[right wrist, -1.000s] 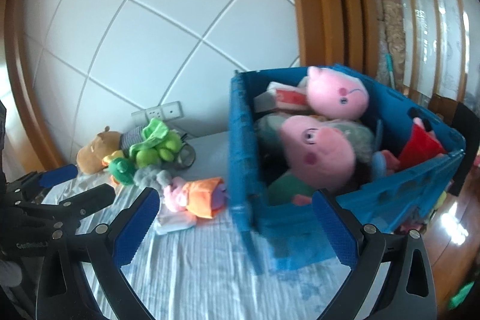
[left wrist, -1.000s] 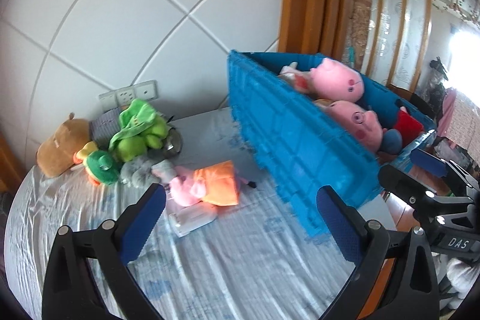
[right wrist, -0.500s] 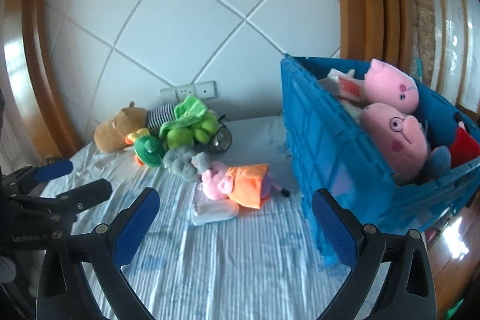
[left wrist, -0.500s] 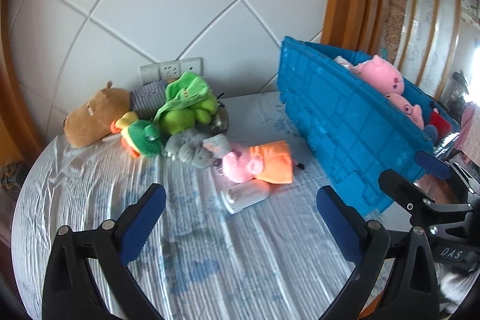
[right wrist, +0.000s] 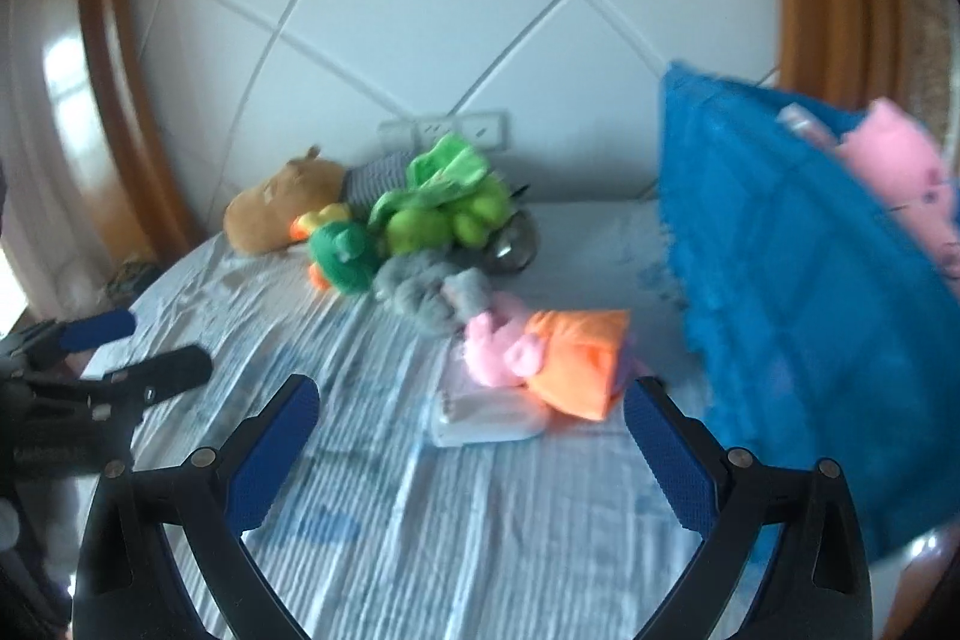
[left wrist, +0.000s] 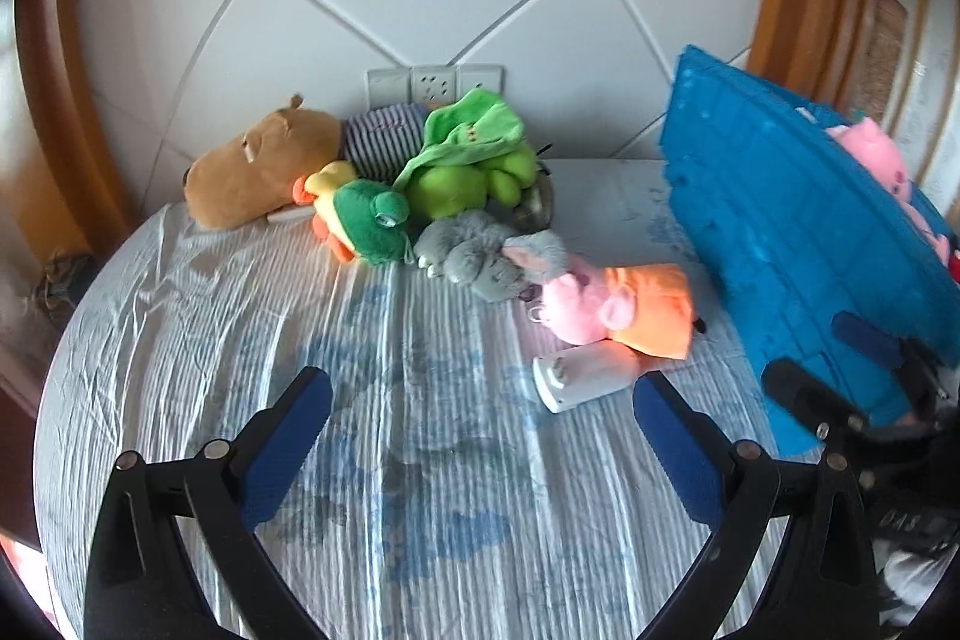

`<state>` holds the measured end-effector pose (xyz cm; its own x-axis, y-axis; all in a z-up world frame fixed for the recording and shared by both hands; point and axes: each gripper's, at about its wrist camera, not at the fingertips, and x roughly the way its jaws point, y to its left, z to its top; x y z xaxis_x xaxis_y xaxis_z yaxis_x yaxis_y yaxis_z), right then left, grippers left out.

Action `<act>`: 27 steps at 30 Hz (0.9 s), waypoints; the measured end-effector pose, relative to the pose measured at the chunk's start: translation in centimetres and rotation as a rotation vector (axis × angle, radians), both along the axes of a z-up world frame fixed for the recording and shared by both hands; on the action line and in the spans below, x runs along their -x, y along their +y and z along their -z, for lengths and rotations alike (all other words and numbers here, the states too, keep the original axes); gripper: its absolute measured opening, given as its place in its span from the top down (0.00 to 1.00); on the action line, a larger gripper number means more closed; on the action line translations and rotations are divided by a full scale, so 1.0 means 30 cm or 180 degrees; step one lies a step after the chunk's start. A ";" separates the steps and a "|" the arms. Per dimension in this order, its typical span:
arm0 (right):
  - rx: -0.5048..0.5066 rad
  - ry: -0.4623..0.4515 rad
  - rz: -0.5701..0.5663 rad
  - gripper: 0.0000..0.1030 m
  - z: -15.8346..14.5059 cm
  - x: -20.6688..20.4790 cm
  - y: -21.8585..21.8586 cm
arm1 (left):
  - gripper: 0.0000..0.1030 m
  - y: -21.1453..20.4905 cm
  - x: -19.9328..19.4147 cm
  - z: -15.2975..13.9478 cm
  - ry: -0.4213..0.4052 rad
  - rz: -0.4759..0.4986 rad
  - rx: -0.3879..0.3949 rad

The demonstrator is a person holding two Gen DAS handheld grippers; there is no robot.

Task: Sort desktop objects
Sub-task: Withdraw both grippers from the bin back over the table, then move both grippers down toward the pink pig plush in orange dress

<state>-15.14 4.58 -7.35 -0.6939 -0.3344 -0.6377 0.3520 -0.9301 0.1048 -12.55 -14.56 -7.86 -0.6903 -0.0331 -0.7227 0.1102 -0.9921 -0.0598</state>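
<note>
- The pig toy (left wrist: 612,307) in its orange dress lies on the table (left wrist: 180,340), resting on a white bottle (left wrist: 585,376), its long axis running roughly nine to three o'clock, head toward nine.
- From the left gripper (left wrist: 480,418) it sits at about one o'clock; from the right gripper (right wrist: 471,430) it lies near twelve, just ahead, so the right looks the nearer, better-aligned one.
- Both grippers are spread wide and carry nothing.
- At eleven o'clock a grey toy (left wrist: 474,250) touches the pig's head, with a frog toy (left wrist: 366,214) and brown toy (left wrist: 258,172) beyond.
- The blue bin (left wrist: 780,232), already holding pink toys, stands at two o'clock, probably the drop-off.
</note>
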 end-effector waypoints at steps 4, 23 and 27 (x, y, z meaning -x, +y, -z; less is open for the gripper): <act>0.0008 -0.0144 -0.0082 0.00 0.064 0.069 -0.005 | 0.01 -0.013 0.041 0.057 -0.0097 -0.0087 0.0041; 0.0147 -0.0705 0.0709 0.00 0.311 0.302 0.079 | 0.04 0.008 0.406 0.330 -0.0722 0.0639 0.0111; 0.0118 -0.0722 0.0844 0.01 0.370 0.355 0.094 | 0.16 0.045 0.502 0.410 -0.0837 0.0820 0.0111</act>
<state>-25.81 7.38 -18.46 -0.6017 -0.1875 -0.7764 0.0625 -0.9801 0.1882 -27.61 -13.20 -20.17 -0.4699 0.0899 -0.8781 -0.1365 -0.9902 -0.0283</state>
